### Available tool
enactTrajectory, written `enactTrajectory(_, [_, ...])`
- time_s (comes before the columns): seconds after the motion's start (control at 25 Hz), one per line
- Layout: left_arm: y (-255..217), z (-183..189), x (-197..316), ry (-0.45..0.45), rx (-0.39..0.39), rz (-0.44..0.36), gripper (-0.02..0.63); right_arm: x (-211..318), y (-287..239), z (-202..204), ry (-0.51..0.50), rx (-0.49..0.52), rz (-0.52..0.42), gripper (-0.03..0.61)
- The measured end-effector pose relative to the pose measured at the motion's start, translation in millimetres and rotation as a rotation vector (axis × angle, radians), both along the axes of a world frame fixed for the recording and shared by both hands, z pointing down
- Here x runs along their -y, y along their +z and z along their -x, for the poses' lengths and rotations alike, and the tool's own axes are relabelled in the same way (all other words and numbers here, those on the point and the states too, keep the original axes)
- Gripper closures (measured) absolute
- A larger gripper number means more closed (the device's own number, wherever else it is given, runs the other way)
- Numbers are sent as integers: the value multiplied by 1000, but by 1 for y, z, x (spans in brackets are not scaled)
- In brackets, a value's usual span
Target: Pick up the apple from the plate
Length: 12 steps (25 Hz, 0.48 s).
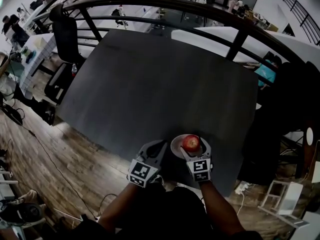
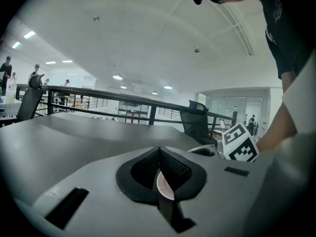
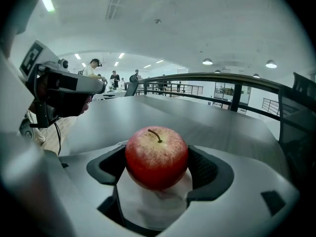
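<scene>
A red apple with a short stem sits on a small white plate near the front edge of the dark table. My right gripper reaches over the plate, and its black pads press against both sides of the apple. My left gripper rests just left of the plate, apart from it, jaws together with nothing between them. The right gripper's marker cube shows in the left gripper view.
A black curved railing runs beyond the table's far edge. A black office chair stands at the far left corner. Wooden floor lies left of and below the table. The table's front edge is right under both grippers.
</scene>
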<state>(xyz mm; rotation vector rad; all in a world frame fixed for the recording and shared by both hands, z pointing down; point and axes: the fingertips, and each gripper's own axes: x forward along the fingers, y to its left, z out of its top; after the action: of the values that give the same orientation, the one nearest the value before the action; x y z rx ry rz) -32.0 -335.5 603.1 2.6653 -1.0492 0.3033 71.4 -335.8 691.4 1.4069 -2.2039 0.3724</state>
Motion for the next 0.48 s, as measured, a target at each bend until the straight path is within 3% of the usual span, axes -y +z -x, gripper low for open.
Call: enactTrajectory(0.48, [-15, -1, 1, 1, -12, -33, 591, -2, -47, 1, -7, 14, -96, 190])
